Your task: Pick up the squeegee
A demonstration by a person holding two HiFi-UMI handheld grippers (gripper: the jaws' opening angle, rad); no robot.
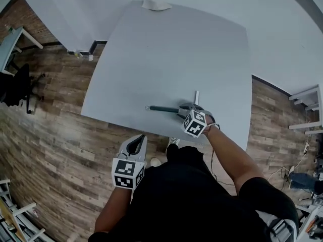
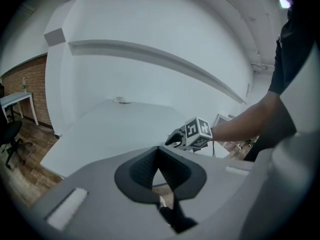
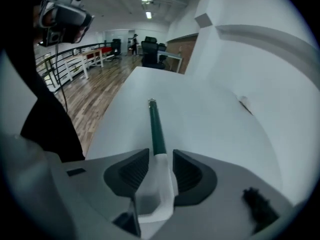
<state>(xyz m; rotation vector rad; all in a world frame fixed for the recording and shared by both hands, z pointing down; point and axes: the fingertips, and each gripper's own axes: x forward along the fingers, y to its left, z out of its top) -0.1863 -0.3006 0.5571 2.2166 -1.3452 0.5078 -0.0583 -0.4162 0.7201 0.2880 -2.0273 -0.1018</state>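
Observation:
The squeegee (image 1: 164,109) lies flat on the grey-white table (image 1: 166,49) near its front edge, its dark green handle pointing left and its pale blade (image 1: 197,97) at the right end. My right gripper (image 1: 187,107) is down over the head end. In the right gripper view the white neck (image 3: 159,174) sits between the two dark pads (image 3: 131,171) of my right gripper (image 3: 161,164), which is open, and the green handle (image 3: 156,129) runs away from it. My left gripper (image 1: 137,139) hangs shut in front of the table edge, holding nothing (image 2: 159,151).
A small pale cloth (image 1: 155,5) rests at the table's far edge by the white wall. A black office chair (image 1: 20,87) and a white desk (image 1: 12,42) stand on the wooden floor to the left. The person's dark torso fills the lower head view.

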